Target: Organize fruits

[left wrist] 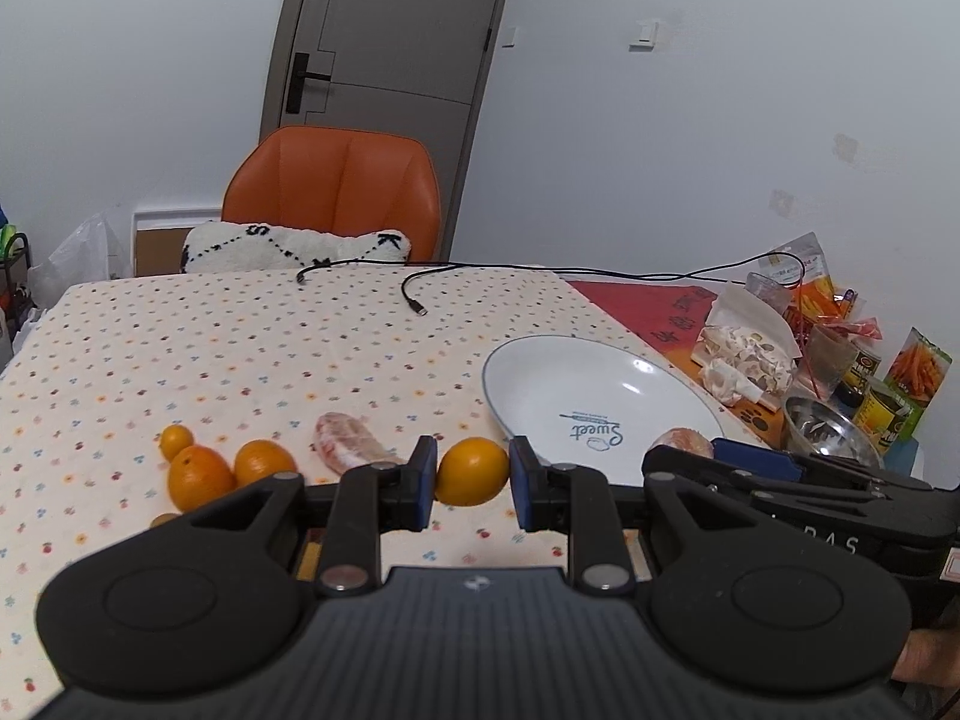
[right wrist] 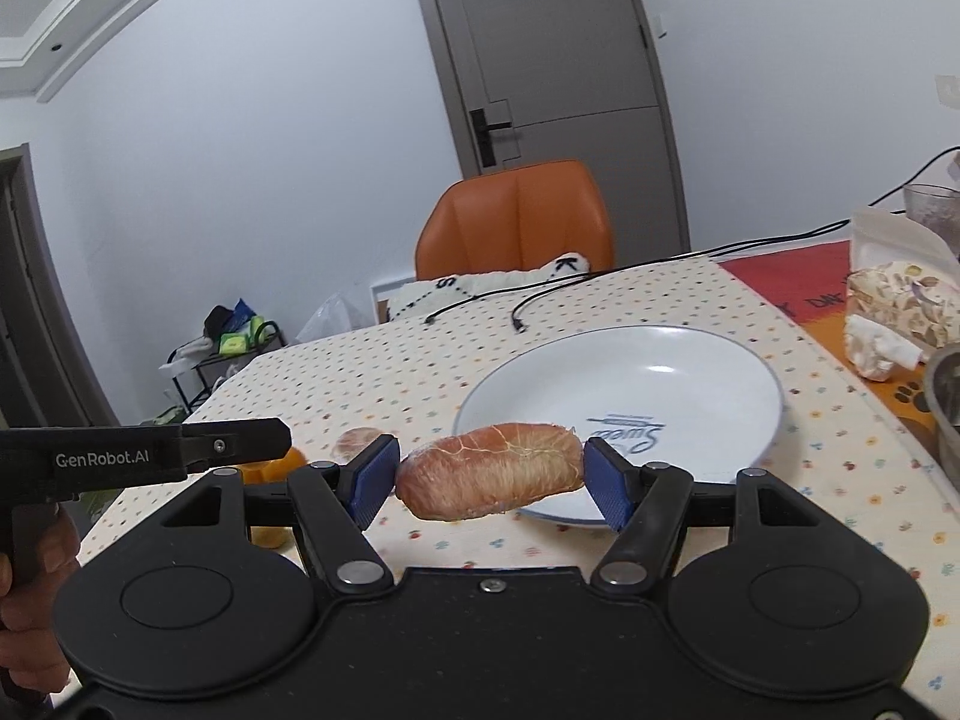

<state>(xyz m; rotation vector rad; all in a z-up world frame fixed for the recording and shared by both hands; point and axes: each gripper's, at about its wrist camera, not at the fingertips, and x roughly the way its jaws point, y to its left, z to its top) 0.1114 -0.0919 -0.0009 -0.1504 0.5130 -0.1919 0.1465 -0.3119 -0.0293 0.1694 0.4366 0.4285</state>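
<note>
While the right gripper [right wrist: 491, 474] pinches a peeled pomelo segment [right wrist: 489, 471] endwise, long axis crosswise, the plate [right wrist: 720, 360] lies just ahead; left gripper [left wrist: 472, 474] clamps an orange [left wrist: 472, 471] left of plate.

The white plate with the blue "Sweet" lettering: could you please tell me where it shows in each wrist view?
Left wrist: the white plate lies right of centre, beyond the left gripper.
Right wrist: the plate lies centre-right, behind the right gripper.
Shared landmark: the orange chair beyond the table.
</note>
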